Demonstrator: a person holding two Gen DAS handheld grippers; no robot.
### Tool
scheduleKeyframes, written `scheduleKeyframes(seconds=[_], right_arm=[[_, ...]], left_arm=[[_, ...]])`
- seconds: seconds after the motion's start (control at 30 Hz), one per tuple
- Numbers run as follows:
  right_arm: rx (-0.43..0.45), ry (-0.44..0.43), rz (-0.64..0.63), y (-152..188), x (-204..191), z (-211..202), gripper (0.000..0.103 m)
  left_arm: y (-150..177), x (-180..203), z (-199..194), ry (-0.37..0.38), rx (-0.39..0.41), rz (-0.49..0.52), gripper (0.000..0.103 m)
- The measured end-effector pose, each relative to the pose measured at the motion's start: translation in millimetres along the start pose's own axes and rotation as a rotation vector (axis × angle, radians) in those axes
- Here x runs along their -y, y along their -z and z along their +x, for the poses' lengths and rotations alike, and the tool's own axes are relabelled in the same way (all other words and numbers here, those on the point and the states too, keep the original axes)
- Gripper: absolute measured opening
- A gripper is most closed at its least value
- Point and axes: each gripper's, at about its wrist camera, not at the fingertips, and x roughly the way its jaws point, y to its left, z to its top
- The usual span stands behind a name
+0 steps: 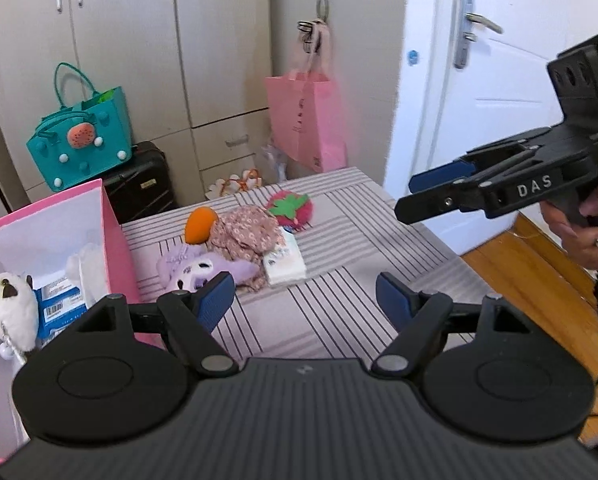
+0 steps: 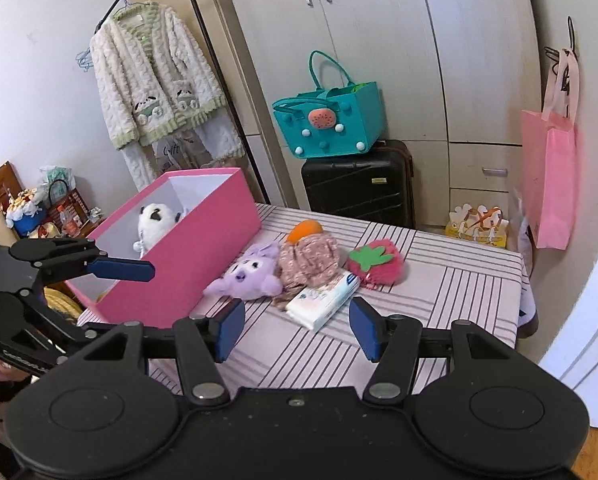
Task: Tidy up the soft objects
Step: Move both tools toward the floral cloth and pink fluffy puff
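On the striped tablecloth (image 1: 339,240) lies a cluster of soft things: a purple plush (image 1: 203,268) (image 2: 251,276), a floral cloth doll with an orange head (image 1: 247,232) (image 2: 311,256), a strawberry plush (image 1: 293,210) (image 2: 375,264) and a tissue pack (image 1: 285,260) (image 2: 325,300). An open pink box (image 1: 115,240) (image 2: 203,256) at the left holds a white panda plush (image 1: 9,308) (image 2: 157,220). My left gripper (image 1: 305,300) is open and empty, short of the cluster. My right gripper (image 2: 297,330) is open and empty near the tissue pack.
A blue-and-white pack (image 1: 59,304) sits in the box. A teal felt bag (image 2: 331,120) rests on a black suitcase (image 2: 359,184) by the wardrobe. A pink paper bag (image 2: 549,184) hangs at the right. A white door (image 1: 479,80) and wood floor (image 1: 539,264) lie beyond the table's right edge.
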Motion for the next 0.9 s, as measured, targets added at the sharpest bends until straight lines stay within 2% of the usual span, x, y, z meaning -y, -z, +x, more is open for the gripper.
scheduleKeyframes(seconds=[0.17, 0.33, 0.47, 0.63, 0.73, 0.83, 0.9], right_arm=[[0.086, 0.029, -0.024, 0, 20, 24, 0.063], [0.098, 0.093, -0.048, -11, 36, 56, 0.063], [0.102, 0.118, -0.084, -21, 45, 75, 0.063], [0.086, 0.152, -0.113, -33, 54, 99, 0.063], [0.072, 0.119, -0.121, -36, 58, 112, 0.063], [0.036, 0.109, -0.136, -37, 60, 128, 0.062], [0.014, 0.112, -0.139, -37, 63, 139, 0.056]], left_arm=[[-2, -3, 35, -0.054, 0.033, -0.082, 0.075], [-8, -3, 77, -0.081, 0.057, -0.160, 0.066], [-17, -8, 108, -0.191, 0.073, -0.185, 0.057], [-29, -28, 138, -0.313, 0.044, -0.225, 0.054], [-33, -39, 148, -0.323, 0.035, -0.268, 0.053], [-32, -44, 157, -0.283, 0.006, -0.297, 0.053], [-30, -45, 162, -0.274, -0.003, -0.317, 0.051]])
